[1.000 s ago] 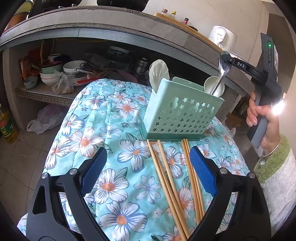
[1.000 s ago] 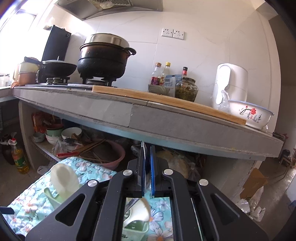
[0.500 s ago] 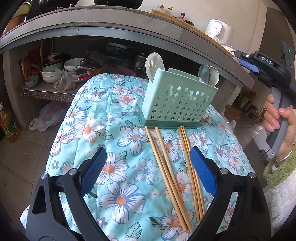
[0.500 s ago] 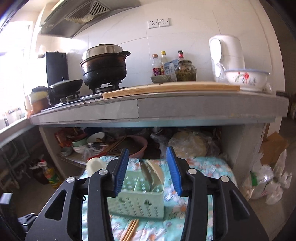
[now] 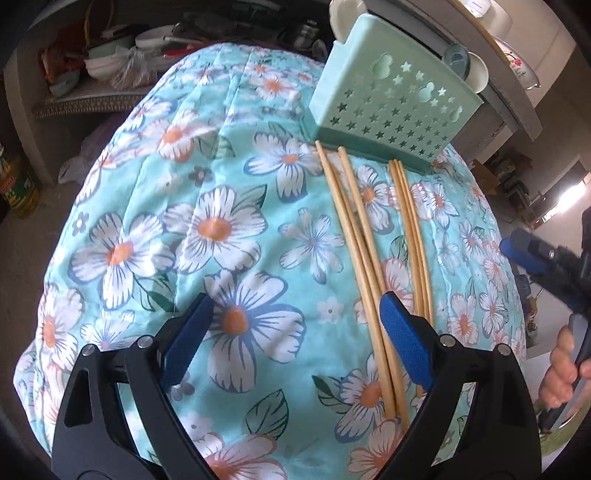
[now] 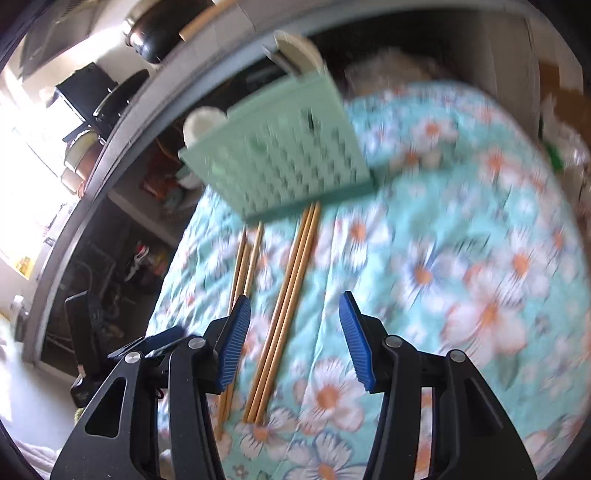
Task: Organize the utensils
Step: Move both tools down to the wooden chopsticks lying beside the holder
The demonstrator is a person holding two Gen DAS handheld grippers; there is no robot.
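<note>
Several wooden chopsticks lie in two bundles on the floral cloth (image 5: 229,229): a left bundle (image 5: 354,236) and a right bundle (image 5: 410,229). Behind them stands a mint-green holder (image 5: 391,110) with star holes, holding white spoons (image 5: 340,14) and a metal spoon (image 5: 456,61). My left gripper (image 5: 295,299) is open just above the cloth, its right finger over the left bundle. In the blurred right wrist view, my right gripper (image 6: 295,297) hangs over the right bundle (image 6: 295,266) in front of the holder (image 6: 280,155). Its jaws are opening and nothing is pressed between them.
A stone counter with a black pot (image 6: 155,37) overhangs the holder. Under it, a shelf (image 5: 92,99) is crowded with bowls. An oil bottle (image 5: 18,188) stands on the floor at left. A person's hand (image 5: 565,369) grips the right gripper's handle at the cloth's right edge.
The right gripper let go of the metal spoon, which now stands in the holder, then opened and swung down over the chopsticks. The left gripper sank and tilted toward the cloth.
</note>
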